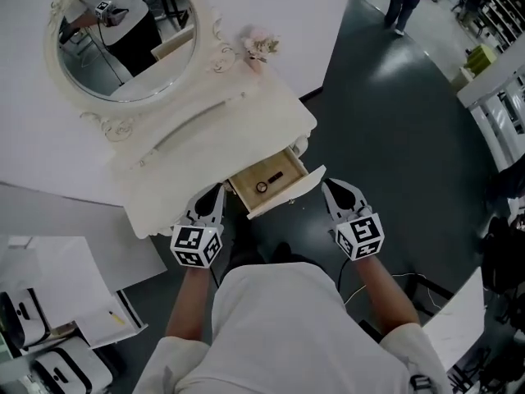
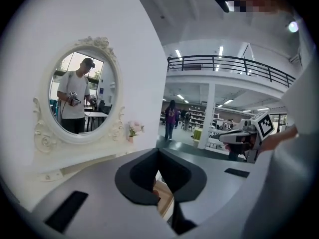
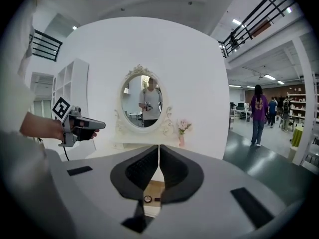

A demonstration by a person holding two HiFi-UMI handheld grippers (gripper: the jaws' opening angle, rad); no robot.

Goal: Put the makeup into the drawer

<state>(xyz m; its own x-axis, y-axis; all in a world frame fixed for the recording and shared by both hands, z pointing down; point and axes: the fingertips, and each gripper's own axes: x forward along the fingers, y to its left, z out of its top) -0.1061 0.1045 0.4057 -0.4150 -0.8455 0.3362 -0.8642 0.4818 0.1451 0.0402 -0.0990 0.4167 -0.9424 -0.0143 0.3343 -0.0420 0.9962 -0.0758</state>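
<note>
Seen from above, a white vanity counter (image 1: 230, 113) carries an oval mirror (image 1: 127, 35) and a small bunch of pink flowers (image 1: 261, 46). Its drawer (image 1: 246, 183) is pulled open at the front. The makeup, a round compact (image 1: 262, 187) and a dark stick (image 1: 276, 176), lies inside on the wooden bottom. The left gripper (image 1: 215, 197) and the right gripper (image 1: 335, 194) hover at either side of the drawer front, apart from it. Each has its jaws pressed together with nothing between them.
</note>
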